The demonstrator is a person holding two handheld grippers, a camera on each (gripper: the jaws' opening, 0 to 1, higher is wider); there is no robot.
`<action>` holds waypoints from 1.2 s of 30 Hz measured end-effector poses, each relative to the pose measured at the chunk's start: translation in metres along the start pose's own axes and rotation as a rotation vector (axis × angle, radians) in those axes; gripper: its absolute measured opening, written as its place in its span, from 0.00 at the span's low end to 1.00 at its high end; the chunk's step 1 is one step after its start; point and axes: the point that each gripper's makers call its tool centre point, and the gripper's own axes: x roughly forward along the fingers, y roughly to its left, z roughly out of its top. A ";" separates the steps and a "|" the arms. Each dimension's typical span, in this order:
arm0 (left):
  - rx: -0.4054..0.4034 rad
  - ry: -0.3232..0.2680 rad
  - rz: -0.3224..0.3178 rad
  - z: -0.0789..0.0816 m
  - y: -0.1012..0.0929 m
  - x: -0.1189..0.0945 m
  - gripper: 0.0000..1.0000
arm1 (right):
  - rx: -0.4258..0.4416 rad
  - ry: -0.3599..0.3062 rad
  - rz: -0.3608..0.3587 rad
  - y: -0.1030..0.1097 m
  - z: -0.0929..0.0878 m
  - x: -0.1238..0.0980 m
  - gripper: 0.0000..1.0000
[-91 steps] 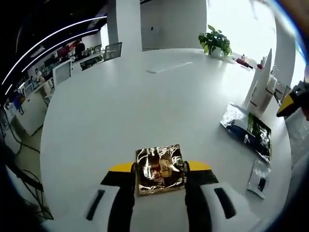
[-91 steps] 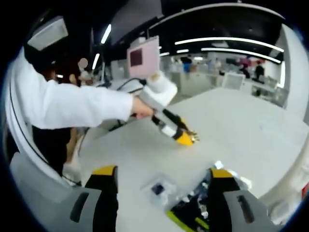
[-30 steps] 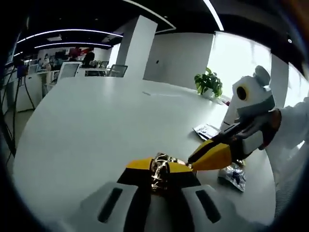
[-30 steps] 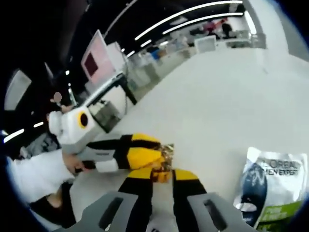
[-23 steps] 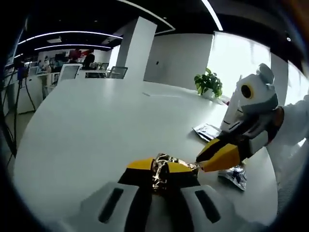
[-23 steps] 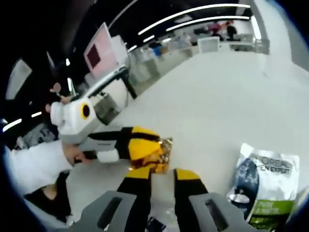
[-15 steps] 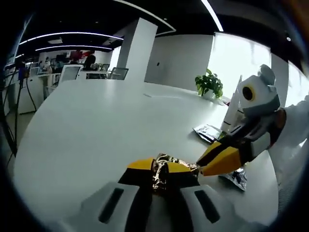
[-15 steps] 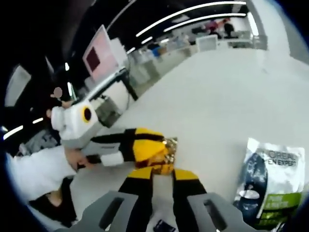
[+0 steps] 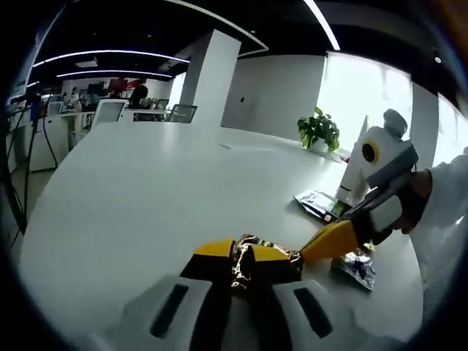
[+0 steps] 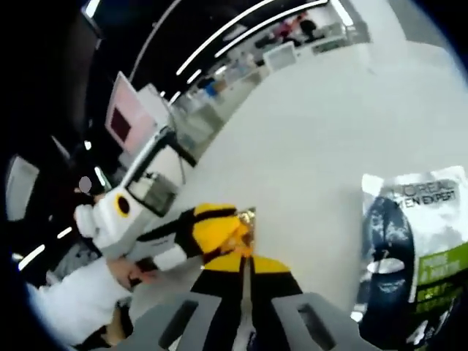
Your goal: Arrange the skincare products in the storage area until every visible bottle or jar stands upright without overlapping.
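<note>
A crumpled gold foil packet (image 9: pixel 247 265) is pinched between the yellow-tipped jaws of my left gripper (image 9: pixel 244 269), held just above the white table (image 9: pixel 146 190). My right gripper (image 9: pixel 313 248) reaches in from the right in the left gripper view, and its yellow tip meets the packet's right corner. In the right gripper view, my right gripper (image 10: pixel 248 268) has its jaws pressed together on a thin edge of the gold foil packet (image 10: pixel 248 222). The left gripper (image 10: pixel 212 228) holds the packet's other side, with a person's white sleeve (image 10: pixel 69 311) behind it.
A blue, white and green L'Oreal sachet (image 10: pixel 409 248) lies flat on the table to the right. Two more sachets (image 9: pixel 316 201) (image 9: pixel 356 267) lie near the right gripper. A potted plant (image 9: pixel 319 131) stands at the table's far edge. Desks and monitors (image 10: pixel 131 117) lie beyond.
My right gripper's jaws have drawn together from a visible gap onto the packet's edge, and its view has tilted. The left gripper keeps hold of the packet.
</note>
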 end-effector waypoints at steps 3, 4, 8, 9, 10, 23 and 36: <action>-0.004 -0.002 0.000 0.000 0.000 0.000 0.09 | 0.030 0.005 0.024 0.008 -0.004 0.005 0.00; -0.005 -0.003 0.002 0.000 0.001 0.000 0.08 | 0.015 -0.010 0.009 0.006 -0.002 0.005 0.00; -0.012 -0.006 0.006 0.000 0.002 0.001 0.08 | 0.092 -0.024 0.012 0.003 -0.002 0.006 0.00; -0.020 -0.007 0.007 0.001 0.002 0.001 0.07 | 0.126 -0.028 0.019 0.004 -0.001 0.007 0.00; -0.023 -0.007 0.006 0.001 0.002 0.001 0.08 | 0.144 -0.029 0.017 0.003 -0.001 0.007 0.00; -0.250 0.009 0.004 0.009 0.016 -0.023 0.27 | 0.086 -0.160 0.049 0.022 0.035 -0.015 0.00; -0.552 -0.141 -0.157 0.054 -0.019 -0.021 0.08 | 0.038 -0.262 0.129 0.048 0.059 -0.065 0.00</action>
